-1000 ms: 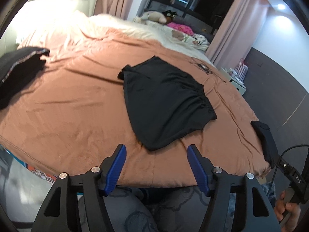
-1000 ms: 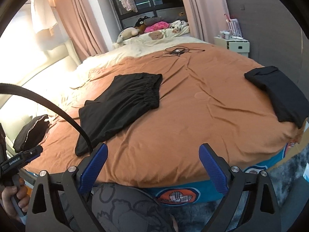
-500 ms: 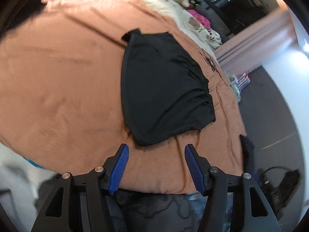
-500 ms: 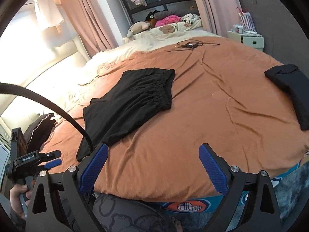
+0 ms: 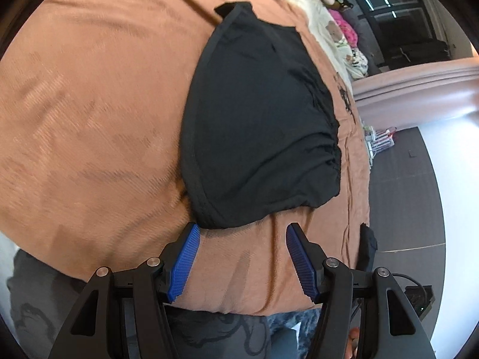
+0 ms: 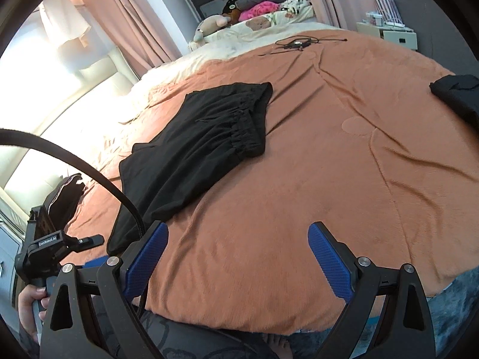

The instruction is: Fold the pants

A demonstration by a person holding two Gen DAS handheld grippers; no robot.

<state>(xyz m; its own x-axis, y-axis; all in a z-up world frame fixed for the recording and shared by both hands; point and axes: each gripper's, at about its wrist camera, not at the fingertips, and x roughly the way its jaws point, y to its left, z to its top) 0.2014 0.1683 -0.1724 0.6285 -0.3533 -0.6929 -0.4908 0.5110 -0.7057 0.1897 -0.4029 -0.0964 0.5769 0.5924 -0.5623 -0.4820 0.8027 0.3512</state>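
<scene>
Black pants [image 5: 257, 125] lie folded in half lengthwise on the orange bedspread [image 5: 89, 119], elastic waistband to the right. In the right wrist view the pants [image 6: 203, 149] lie left of centre, leg hem nearest me. My left gripper [image 5: 242, 233] is open and empty, just short of the pants' near hem corner, left fingertip close to it. My right gripper [image 6: 238, 233] is open and empty over bare bedspread, to the right of the hem.
A folded black garment [image 6: 458, 95] lies at the bed's right edge. Another dark garment [image 6: 64, 194] sits at the left edge. A cable [image 6: 296, 43] lies at the far side, with pillows and plush toys [image 6: 209, 28] beyond. A white nightstand [image 6: 389, 33] stands far right.
The left gripper has moved forward and down toward the pants' near hem corner. The right gripper has moved forward over the bed. Both stay open.
</scene>
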